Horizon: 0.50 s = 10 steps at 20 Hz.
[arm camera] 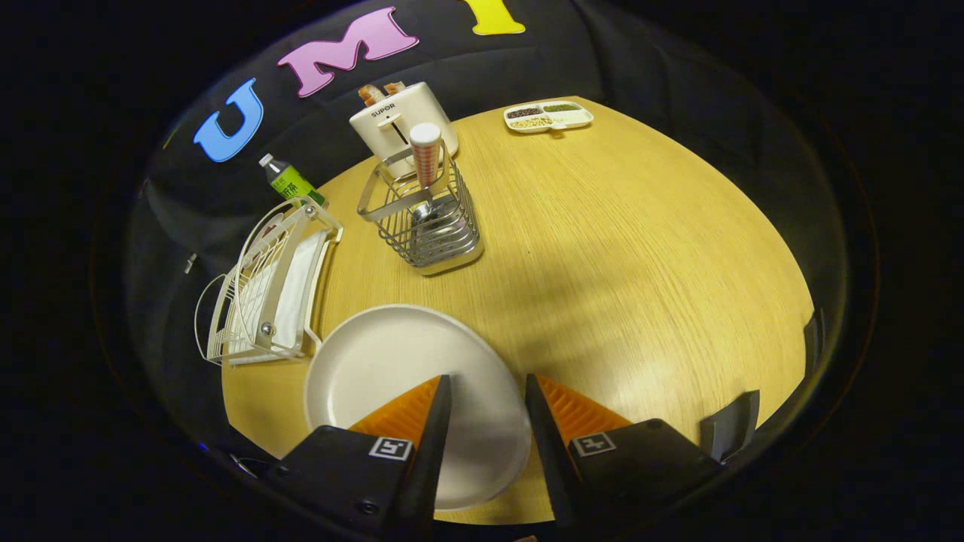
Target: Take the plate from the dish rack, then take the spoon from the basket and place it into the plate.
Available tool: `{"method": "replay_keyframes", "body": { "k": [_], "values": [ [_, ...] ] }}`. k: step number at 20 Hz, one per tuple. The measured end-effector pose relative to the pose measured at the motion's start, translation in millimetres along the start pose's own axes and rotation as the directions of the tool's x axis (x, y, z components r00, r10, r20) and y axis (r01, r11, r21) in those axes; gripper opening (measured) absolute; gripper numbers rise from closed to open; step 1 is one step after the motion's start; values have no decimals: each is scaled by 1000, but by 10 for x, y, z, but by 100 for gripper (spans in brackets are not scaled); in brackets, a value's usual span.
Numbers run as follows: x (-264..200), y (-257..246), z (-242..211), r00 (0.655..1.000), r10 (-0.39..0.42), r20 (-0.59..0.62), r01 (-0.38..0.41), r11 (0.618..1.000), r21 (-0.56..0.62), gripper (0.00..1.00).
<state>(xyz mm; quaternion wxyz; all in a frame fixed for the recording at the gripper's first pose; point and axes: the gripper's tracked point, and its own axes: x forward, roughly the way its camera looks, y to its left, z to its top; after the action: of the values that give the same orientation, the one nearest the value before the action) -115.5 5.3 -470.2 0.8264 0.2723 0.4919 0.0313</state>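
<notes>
A round white plate [392, 369] lies flat on the wooden table [617, 248], right under and ahead of my fingers. My gripper [487, 382] hovers above the plate's right rim, open, with nothing between the fingers. Beyond the plate stands a wire basket [425, 218]. In it is the spoon [426, 154], standing with its striped handle up and its metal bowl down inside the wires. Left of the plate sits the white wire dish rack [263, 290], with no plate in it.
A white toaster [399, 120] with bread in its slots stands behind the basket. A green bottle [290, 179] is at the table's edge behind the rack. A divided snack tray [548, 116] lies at the far side. The table's right half is bare wood.
</notes>
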Motion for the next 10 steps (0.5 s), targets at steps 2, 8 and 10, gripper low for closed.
{"method": "replay_keyframes", "body": {
  "k": [2,8,10],
  "values": [
    [-40,-33,29,1000,-7,21,7,1000,-12,74],
    [-296,-129,253,992,-40,118,53,992,-111,99],
    [-460,-116,383,985,-41,166,65,988,-142,99]
  ]
}}
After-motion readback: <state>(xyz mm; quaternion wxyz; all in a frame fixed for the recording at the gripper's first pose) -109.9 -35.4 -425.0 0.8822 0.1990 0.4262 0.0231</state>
